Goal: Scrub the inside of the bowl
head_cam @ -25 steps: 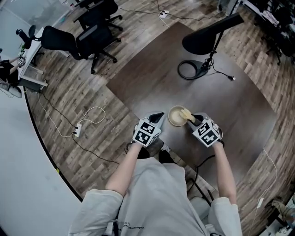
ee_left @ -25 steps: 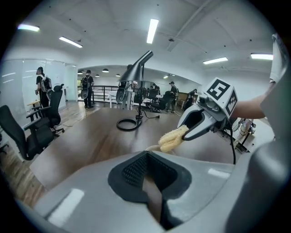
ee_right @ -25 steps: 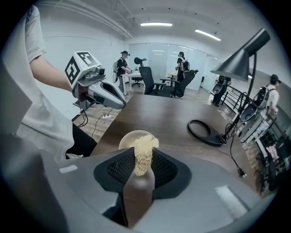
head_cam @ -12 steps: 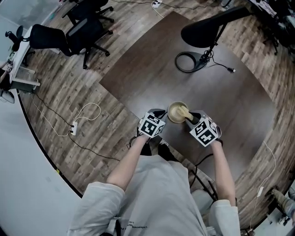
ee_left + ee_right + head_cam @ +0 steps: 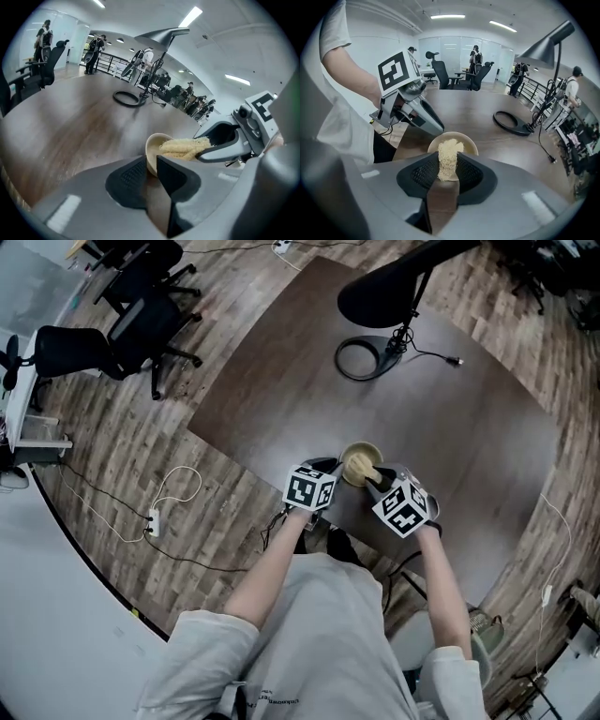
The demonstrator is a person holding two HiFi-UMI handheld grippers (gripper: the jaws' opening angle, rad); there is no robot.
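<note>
A small cream bowl [image 5: 361,461] stands near the front edge of the dark wooden table [image 5: 281,390]. My left gripper [image 5: 334,471] is at the bowl's left side; in the left gripper view it [image 5: 151,164] is shut on the near rim of the bowl [image 5: 153,146]. My right gripper [image 5: 380,478] comes in from the right, shut on a pale fibrous scrubber [image 5: 360,465]. In the right gripper view the scrubber [image 5: 447,159] sticks out between the jaws and dips its tip into the bowl [image 5: 468,143]. The scrubber hides most of the bowl's inside.
A black desk lamp [image 5: 394,287] with a ring base [image 5: 361,360] and a cable stands at the table's far side. Office chairs [image 5: 141,306] are at the far left. A power strip [image 5: 153,518] with a white cord lies on the floor. People stand in the background.
My left gripper has closed in on the bowl from the left and now has its rim. The right gripper keeps the scrubber in the bowl. The head view has shifted.
</note>
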